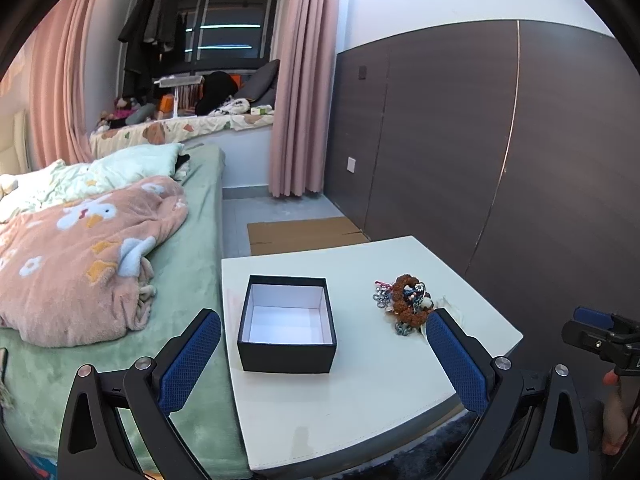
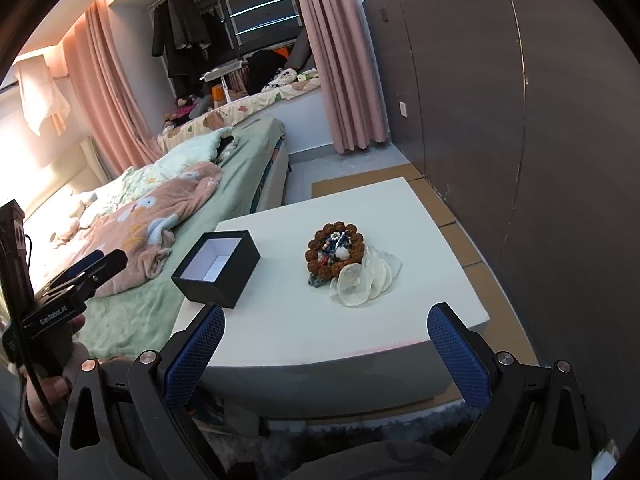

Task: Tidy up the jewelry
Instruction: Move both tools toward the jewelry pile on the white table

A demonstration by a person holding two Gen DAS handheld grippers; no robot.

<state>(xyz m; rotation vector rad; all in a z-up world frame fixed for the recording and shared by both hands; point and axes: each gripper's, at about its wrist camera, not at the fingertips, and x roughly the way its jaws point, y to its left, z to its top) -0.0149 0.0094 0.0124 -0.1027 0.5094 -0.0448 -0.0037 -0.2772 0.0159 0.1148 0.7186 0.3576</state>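
Observation:
A black box [image 1: 286, 324] with a white inside stands open on the white table [image 1: 360, 392]; it is empty. To its right lies a jewelry pile [image 1: 406, 300]: a brown bead bracelet around small beads and chains. In the right wrist view the box [image 2: 218, 269] sits left of the pile [image 2: 335, 252], and pale shell discs [image 2: 366, 276] lie against the pile. My left gripper [image 1: 323, 334] is open, its fingers on either side of the box, nothing held. My right gripper [image 2: 326, 330] is open over the table's near edge, short of the pile.
A bed [image 1: 120, 248] with a pink blanket borders the table's left side. A dark panelled wall [image 1: 480, 140] runs along the right. Flat cardboard [image 1: 304, 232] lies on the floor behind the table. A hand holds the other gripper [image 2: 68, 292] at the left.

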